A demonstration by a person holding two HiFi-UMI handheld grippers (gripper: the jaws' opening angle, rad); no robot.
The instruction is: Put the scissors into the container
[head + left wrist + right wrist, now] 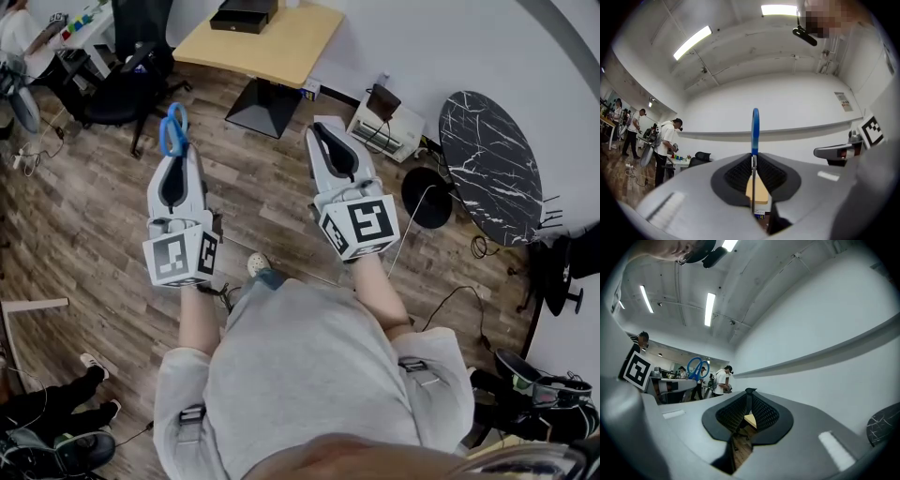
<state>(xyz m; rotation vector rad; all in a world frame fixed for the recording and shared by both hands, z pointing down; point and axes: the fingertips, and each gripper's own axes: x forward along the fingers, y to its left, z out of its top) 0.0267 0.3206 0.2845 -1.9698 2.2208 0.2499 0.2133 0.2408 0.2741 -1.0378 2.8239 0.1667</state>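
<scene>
Blue-handled scissors [173, 129] stick out of my left gripper [175, 155], which is shut on their blades with the handles pointing away from me. In the left gripper view the blue handle [755, 131] stands edge-on above the jaws and the thin blades run down between them. My right gripper [321, 129] is held level beside it, shut, with nothing between its tips [749, 391]. In the right gripper view the scissors [697, 368] show off to the left. Both grippers hang above a wooden floor. A black box [244, 14] lies on a desk ahead.
A light wooden desk [281, 52] stands ahead on a black foot. At the right are a round black marble table [492, 164] and a white device [386, 124] on the floor with cables. A black office chair [122, 89] is at the left. People stand in the background.
</scene>
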